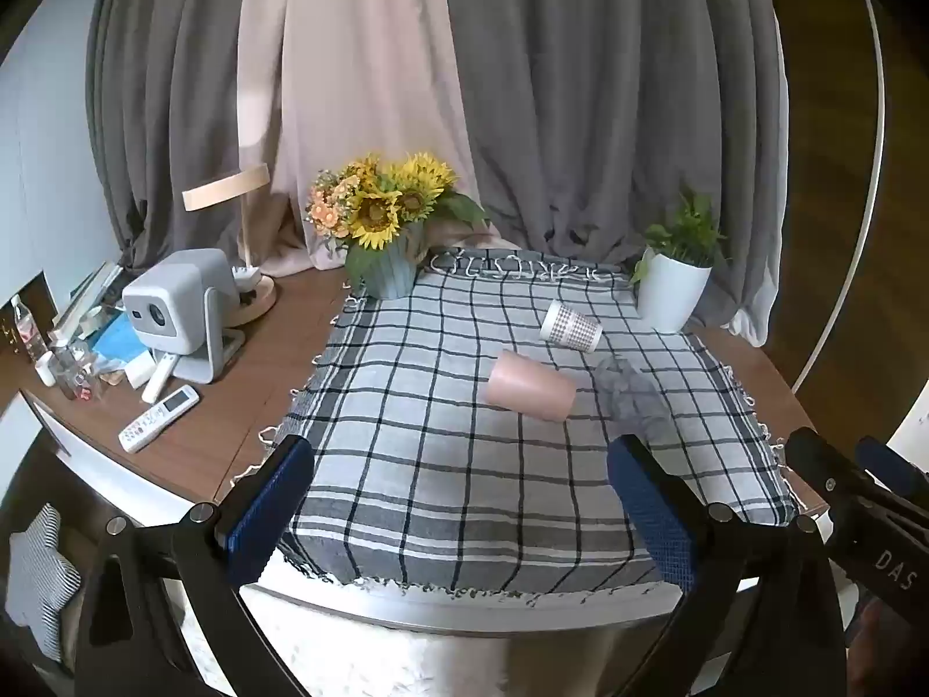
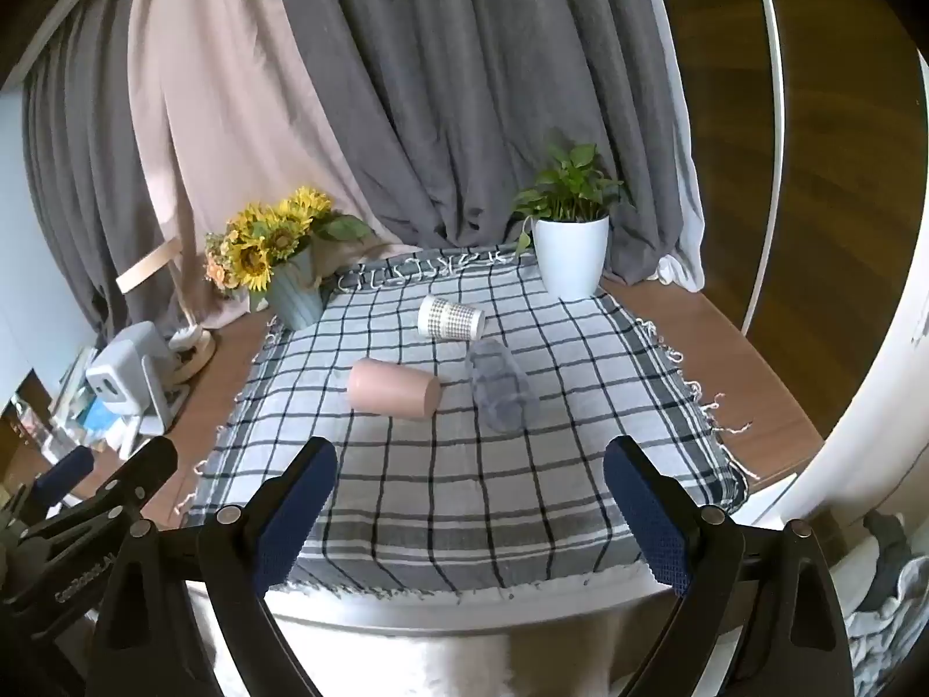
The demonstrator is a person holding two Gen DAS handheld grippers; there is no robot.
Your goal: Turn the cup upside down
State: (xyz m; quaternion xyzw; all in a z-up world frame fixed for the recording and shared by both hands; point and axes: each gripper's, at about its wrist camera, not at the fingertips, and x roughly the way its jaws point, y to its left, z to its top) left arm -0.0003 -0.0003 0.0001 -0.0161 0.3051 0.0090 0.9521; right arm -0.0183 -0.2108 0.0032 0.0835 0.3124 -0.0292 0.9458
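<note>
Three cups lie on their sides on the checked cloth (image 1: 441, 464) (image 2: 441, 482). A pink cup (image 1: 529, 386) (image 2: 393, 388) lies in the middle. A white patterned paper cup (image 1: 570, 327) (image 2: 450, 318) lies behind it. A clear greyish cup (image 1: 636, 401) (image 2: 500, 390) lies to the right of the pink one. My left gripper (image 1: 461, 505) is open and empty, above the cloth's near edge. My right gripper (image 2: 470, 508) is open and empty too, short of the cups. The right gripper shows at the left view's right edge (image 1: 859, 488).
A sunflower pot (image 1: 386, 267) (image 2: 293, 284) stands at the cloth's back left, a white plant pot (image 1: 673, 290) (image 2: 572, 258) at the back right. A projector (image 1: 180, 313), lamp (image 1: 244, 232), remotes (image 1: 157, 427) and small bottles crowd the desk's left. Curtains hang behind.
</note>
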